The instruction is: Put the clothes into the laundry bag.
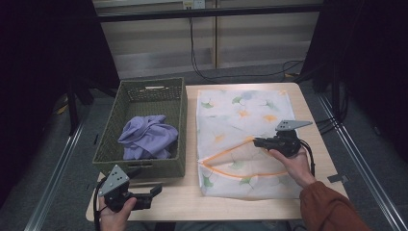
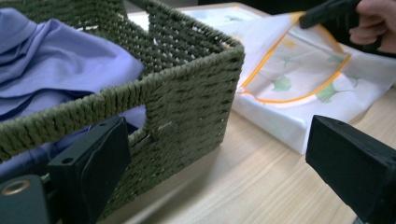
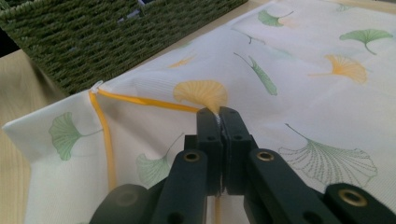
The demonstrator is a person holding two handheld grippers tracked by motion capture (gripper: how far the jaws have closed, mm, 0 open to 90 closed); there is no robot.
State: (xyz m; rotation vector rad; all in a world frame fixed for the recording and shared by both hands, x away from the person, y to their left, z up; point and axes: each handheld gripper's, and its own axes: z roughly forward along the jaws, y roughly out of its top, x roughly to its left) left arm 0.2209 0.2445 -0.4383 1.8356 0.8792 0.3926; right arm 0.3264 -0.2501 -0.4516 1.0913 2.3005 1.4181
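Note:
A white mesh bag [image 1: 245, 115] printed with ginkgo leaves lies flat on the right half of the table. Its orange-trimmed mouth [image 1: 226, 166] faces the near side and gapes open. My right gripper [image 1: 256, 142] is shut on the upper orange edge of that mouth, lifting it a little; in the right gripper view the jaws [image 3: 218, 116] pinch the fabric. A green woven basket [image 1: 108, 127] to the left holds a crumpled purple cloth [image 1: 146, 137]. My left gripper [image 1: 153, 195] is open by the basket's near corner [image 2: 187, 93], holding nothing.
The light wooden table [image 1: 183, 197] has a bare strip along its near edge in front of the basket. The basket's right wall [image 3: 93, 32] lies close beside the bag. Cables trail on the floor behind the table.

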